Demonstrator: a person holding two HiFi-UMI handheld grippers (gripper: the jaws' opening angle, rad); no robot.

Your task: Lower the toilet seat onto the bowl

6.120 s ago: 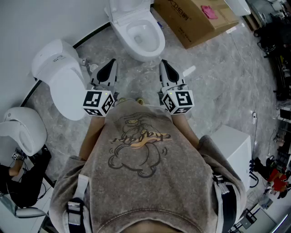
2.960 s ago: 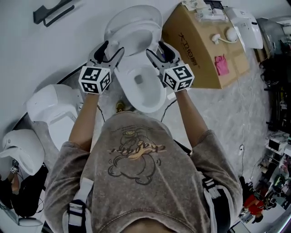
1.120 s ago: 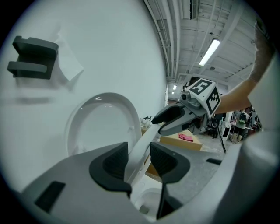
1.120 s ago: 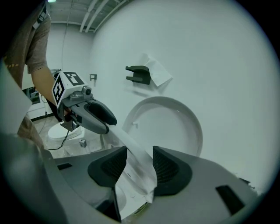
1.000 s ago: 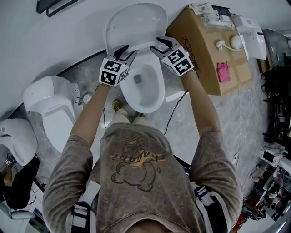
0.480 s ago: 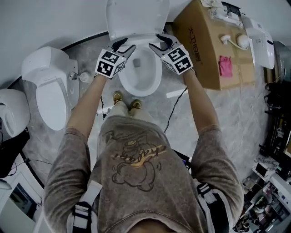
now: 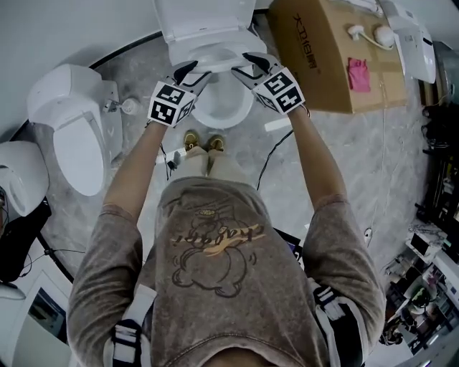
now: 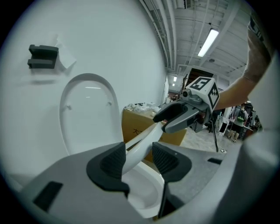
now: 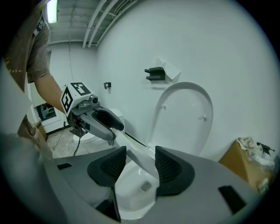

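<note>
Both my grippers hold the toilet seat [image 7: 215, 59] partway down. It tilts above the bowl [image 7: 224, 107] at the upper centre of the head view, with the lid [image 7: 204, 20] upright behind it. The left gripper [image 8: 138, 159] has one side rim between its pads, and its jaws have just been opening. The right gripper [image 9: 140, 164] is clamped on the opposite rim. I judge the seat stiff, glossy plastic: fairly light, but slippery and apt to slam. The side rims look like the best hold. The hinge is hidden behind the jaws, and I cannot tell how firmly the left pads press.
</note>
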